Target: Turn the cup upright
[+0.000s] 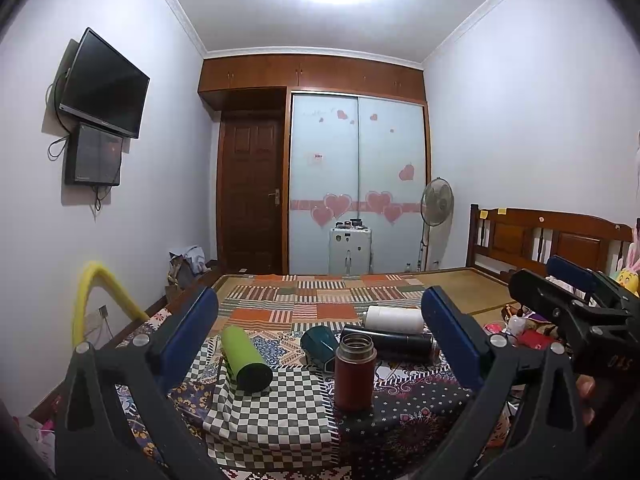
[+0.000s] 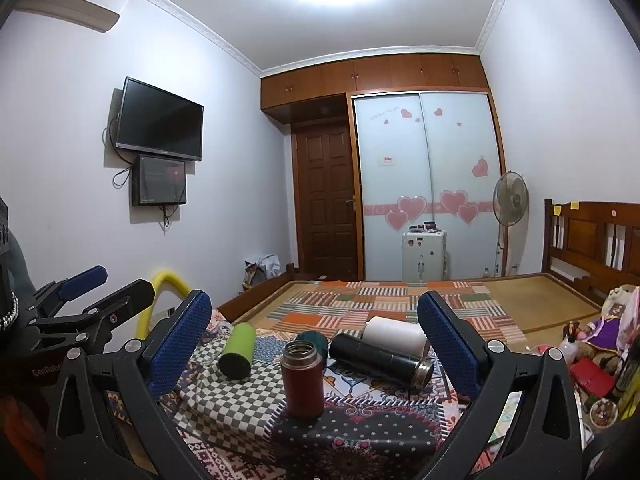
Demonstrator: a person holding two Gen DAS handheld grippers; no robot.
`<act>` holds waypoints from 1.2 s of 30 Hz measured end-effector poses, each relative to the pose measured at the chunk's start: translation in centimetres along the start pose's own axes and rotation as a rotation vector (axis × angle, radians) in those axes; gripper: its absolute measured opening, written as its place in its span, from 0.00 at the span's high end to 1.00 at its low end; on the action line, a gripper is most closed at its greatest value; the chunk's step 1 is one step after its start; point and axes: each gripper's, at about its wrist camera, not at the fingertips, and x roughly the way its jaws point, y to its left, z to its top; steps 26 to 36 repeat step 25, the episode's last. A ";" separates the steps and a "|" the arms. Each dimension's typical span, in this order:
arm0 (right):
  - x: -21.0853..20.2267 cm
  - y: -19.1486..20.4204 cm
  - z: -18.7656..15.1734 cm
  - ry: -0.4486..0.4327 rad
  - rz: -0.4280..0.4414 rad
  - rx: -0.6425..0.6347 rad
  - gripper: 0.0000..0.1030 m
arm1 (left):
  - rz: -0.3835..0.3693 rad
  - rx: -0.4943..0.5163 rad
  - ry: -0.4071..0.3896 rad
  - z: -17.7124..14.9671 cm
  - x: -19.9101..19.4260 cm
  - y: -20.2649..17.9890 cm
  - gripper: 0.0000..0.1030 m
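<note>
A red flask cup (image 1: 354,372) stands upright with its mouth open on patterned cloths; it also shows in the right wrist view (image 2: 302,378). Around it lie a green cup (image 1: 245,358) (image 2: 238,350), a dark teal cup (image 1: 320,345) (image 2: 313,339), a black flask (image 1: 390,343) (image 2: 380,354) and a white cup (image 1: 394,319) (image 2: 394,333), all on their sides. My left gripper (image 1: 320,332) is open and empty, back from the cups. My right gripper (image 2: 314,328) is open and empty too, and shows at the right of the left wrist view (image 1: 576,292).
The cups rest on a bed covered with checked (image 1: 276,412) and patchwork cloths (image 1: 320,300). A wooden headboard (image 1: 548,240) and toys (image 2: 604,332) are on the right. A yellow tube (image 1: 100,292) stands left. A fan (image 1: 436,208) and a white case (image 1: 350,250) stand by the wardrobe.
</note>
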 end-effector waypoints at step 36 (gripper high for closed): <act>0.1 -0.2 0.3 -0.001 -0.006 0.003 0.00 | -0.030 -0.013 0.033 -0.2 0.8 -0.2 0.00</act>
